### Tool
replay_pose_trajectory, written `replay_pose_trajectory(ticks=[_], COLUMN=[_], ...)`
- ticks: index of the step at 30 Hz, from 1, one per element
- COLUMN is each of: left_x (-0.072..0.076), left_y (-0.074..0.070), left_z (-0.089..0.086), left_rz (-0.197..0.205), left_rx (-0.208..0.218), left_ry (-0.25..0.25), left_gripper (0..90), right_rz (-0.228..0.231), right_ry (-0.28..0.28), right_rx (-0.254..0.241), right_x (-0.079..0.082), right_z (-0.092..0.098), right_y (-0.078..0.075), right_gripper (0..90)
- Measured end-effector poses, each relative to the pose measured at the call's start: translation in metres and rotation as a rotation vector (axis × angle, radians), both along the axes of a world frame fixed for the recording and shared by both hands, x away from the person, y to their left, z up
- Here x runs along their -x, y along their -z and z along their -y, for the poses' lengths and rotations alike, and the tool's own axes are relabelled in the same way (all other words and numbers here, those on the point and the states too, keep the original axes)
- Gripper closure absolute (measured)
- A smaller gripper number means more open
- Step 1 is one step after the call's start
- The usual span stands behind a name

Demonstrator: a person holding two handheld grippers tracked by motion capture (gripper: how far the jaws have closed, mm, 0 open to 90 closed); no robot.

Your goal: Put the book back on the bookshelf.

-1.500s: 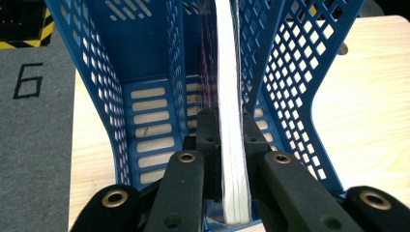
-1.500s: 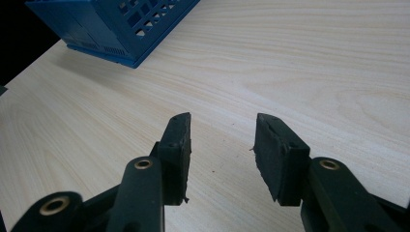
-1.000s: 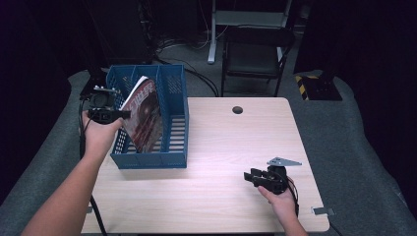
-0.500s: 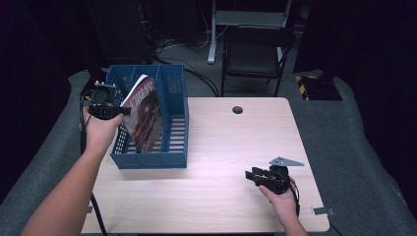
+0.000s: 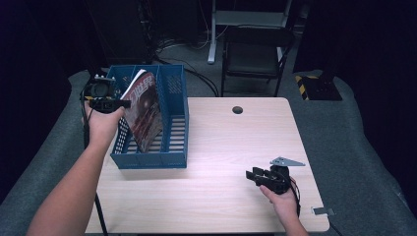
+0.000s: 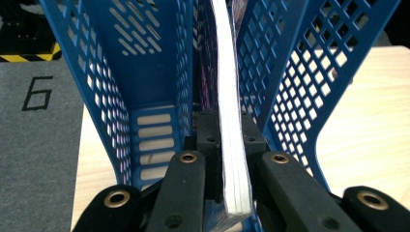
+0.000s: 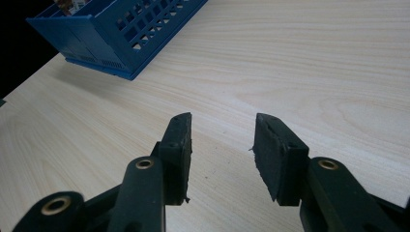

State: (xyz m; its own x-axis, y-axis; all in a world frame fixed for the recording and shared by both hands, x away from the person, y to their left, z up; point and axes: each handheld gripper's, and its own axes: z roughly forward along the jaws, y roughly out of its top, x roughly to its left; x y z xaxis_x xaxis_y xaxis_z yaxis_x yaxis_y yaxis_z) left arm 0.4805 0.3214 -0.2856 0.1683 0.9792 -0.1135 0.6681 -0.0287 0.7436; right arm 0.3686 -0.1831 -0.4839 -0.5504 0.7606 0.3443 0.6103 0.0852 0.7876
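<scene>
The magazine [image 5: 143, 112] stands tilted inside the blue file rack [image 5: 173, 158], at the left end of the tabletop [image 5: 221, 196]. Its top leans toward the rack's left side, and its lower edge sits on the slotted floor. The high view shows its dark reddish cover; the title print is too small to read.

The left gripper view shows what the high view does not: the white page edges of the magazine [image 6: 231, 145] run straight up between the two black jaws. The left tool [image 6: 227, 140] is clamped on the magazine, with one pad against each face. Blue perforated dividers [image 6: 290, 87] rise on either side of it. The magazine's far end is cut off by the top edge of this view.

In the high view, the left tool [image 5: 123, 104] meets the magazine's upper left edge, above the rack's left wall.

The right tool [image 5: 252, 175] lies low over the near right part of the tabletop, well apart from the rack. The right gripper view shows the right tool [image 7: 222, 140] with its jaws parted and only bare wood between them.
</scene>
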Motion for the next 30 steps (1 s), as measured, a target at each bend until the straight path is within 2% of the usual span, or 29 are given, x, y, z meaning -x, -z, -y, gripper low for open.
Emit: replay_pose_trajectory(ticks=[4, 5, 8, 14, 20, 30], left_x=[-0.006, -0.008, -0.013, -0.019, -0.02, -0.02], left_y=[0.001, 0.001, 0.0, 0.001, 0.004, 0.011], left_z=[0.001, 0.001, 0.003, 0.003, 0.004, 0.005], left_rz=[0.007, -0.002, 0.016, 0.027, 0.059, 0.073], left_rx=[0.011, 0.01, 0.014, 0.021, 0.009, 0.006], left_ry=[-0.02, -0.02, -0.034, -0.054, -0.078, -0.088], left_gripper=[84.1, 84.1, 84.1, 84.1, 84.1, 84.1], right_rz=[0.002, 0.002, 0.003, -0.003, -0.003, -0.005], right_ry=[-0.001, -0.001, 0.0, 0.0, -0.001, -0.005], right_rx=[-0.003, -0.002, -0.005, -0.004, -0.003, 0.003], right_x=[0.0, 0.0, 0.0, -0.001, -0.001, -0.001], right_z=[0.001, 0.001, 0.001, 0.002, 0.002, 0.001], right_y=[0.0, 0.0, 0.0, 0.001, 0.001, 0.001], right_gripper=[57.6, 57.6, 57.6, 57.7, 57.6, 57.8])
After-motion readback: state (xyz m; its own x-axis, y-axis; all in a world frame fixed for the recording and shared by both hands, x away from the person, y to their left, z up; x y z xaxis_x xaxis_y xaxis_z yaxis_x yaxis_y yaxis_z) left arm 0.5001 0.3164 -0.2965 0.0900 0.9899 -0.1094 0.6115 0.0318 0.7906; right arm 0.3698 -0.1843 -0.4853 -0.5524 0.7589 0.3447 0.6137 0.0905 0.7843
